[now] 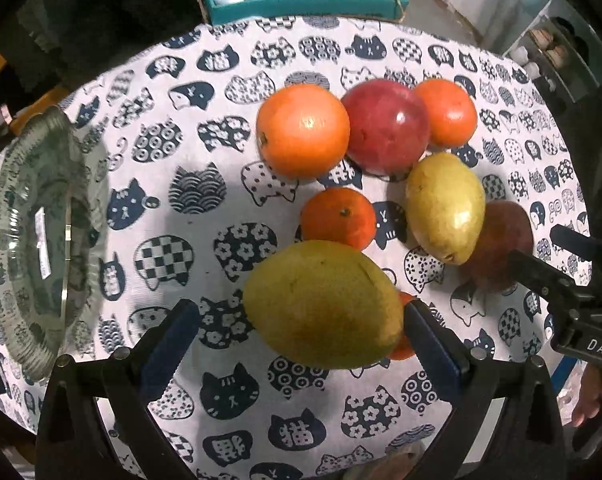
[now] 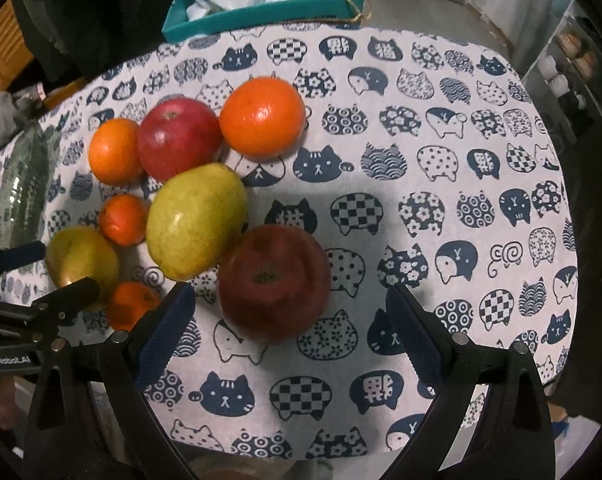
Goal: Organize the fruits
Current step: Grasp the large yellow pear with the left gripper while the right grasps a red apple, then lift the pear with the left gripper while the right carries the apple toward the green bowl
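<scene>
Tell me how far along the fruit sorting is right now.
Nothing looks sorted yet: the glass bowl holds no fruit. In hand: the left gripper straddles the near mango, and the right gripper straddles the dark red apple; both look open. Left: the second mango, the red apple and the oranges, such as the largest, lie on the tablecloth.
</scene>
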Tool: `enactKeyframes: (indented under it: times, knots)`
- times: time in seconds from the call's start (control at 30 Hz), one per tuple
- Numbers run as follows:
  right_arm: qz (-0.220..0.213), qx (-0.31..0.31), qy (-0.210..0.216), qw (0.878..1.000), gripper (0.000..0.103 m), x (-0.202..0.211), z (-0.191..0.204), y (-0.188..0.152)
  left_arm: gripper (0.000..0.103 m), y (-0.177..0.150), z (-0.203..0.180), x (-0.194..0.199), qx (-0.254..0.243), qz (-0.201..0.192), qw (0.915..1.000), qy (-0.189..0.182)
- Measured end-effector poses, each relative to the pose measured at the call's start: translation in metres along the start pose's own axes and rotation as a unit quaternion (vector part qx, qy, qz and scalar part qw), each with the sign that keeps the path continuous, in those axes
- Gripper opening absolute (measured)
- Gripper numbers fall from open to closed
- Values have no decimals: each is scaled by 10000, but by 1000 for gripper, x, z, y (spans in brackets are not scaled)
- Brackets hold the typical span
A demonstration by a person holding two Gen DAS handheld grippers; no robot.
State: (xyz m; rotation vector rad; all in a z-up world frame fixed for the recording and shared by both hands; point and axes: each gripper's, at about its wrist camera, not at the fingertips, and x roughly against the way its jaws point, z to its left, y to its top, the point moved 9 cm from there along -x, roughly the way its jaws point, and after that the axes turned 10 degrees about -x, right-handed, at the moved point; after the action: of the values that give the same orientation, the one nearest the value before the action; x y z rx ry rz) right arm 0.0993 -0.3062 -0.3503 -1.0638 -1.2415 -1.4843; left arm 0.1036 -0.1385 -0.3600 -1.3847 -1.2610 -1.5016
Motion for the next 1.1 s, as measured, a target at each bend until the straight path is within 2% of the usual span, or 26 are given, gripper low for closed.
enactKeyframes:
  times: [0.23, 0.37, 0.5, 0.63, 0.73, 1.1]
  knots:
    - [228, 34, -9, 9997, 95, -22, 1, -3, 98, 3, -2, -11, 9, 43, 9998, -207]
    - [324, 75, -43, 9994, 95, -36, 2, -7, 86, 5, -7, -10, 75, -5, 9987, -506]
    - [386, 105, -68, 9992, 95, -47, 3, -8, 86, 6, -7, -9, 47, -56, 9987, -506]
    - [475, 103, -18, 9988, 84, -58, 6, -9, 86, 5, -9, -10, 35, -101, 9985, -541]
    - [344, 202, 0, 9992, 73, -56, 12, -11, 86, 0, -5, -6, 12, -149, 9986, -508]
    - [-77, 68, -153, 9998, 73, -35, 3, -17, 86, -10, 8, 7, 28, -387, 9990, -237]
